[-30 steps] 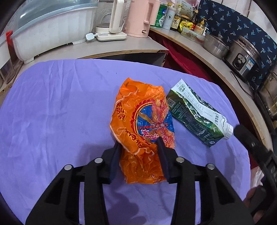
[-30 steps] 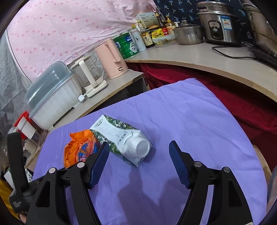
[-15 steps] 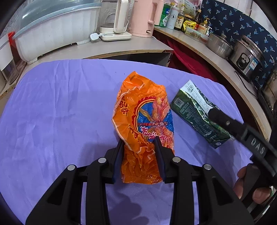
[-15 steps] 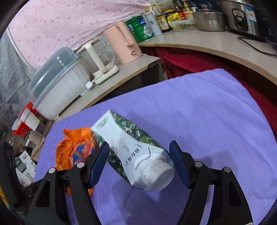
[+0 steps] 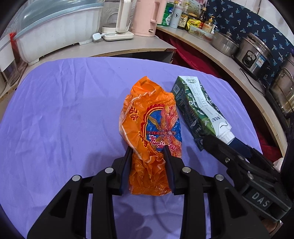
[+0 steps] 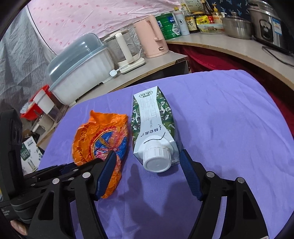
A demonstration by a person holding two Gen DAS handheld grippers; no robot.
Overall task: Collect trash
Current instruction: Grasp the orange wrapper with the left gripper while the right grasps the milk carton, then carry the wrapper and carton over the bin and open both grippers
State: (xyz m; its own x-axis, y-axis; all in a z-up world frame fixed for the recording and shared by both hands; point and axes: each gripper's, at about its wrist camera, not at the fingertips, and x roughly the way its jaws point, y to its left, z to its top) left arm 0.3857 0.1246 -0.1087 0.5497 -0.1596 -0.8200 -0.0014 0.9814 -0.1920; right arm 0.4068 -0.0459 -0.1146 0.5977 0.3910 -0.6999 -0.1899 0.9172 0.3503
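An orange crumpled snack bag (image 5: 152,128) lies on the purple tablecloth (image 5: 64,119). My left gripper (image 5: 148,152) is shut on its near end. A green and white milk carton (image 5: 198,108) with a white screw cap lies just right of the bag. In the right wrist view my right gripper (image 6: 147,158) is open, its blue fingers (image 6: 189,171) on either side of the carton's (image 6: 152,125) cap end, not pressing it. The bag also shows in that view (image 6: 99,137). The right gripper's body shows in the left wrist view by the carton's cap.
Behind the table a counter holds a white lidded bin (image 5: 53,31), a glass kettle (image 5: 117,23), a pink kettle (image 5: 145,16), bottles and steel pots (image 5: 255,49). A red cloth hangs under the counter at the right. Boxes stand on the floor at the left (image 6: 29,154).
My left jaws have closed in on the orange bag's near end. My right gripper has moved forward until its open fingers straddle the carton's cap end.
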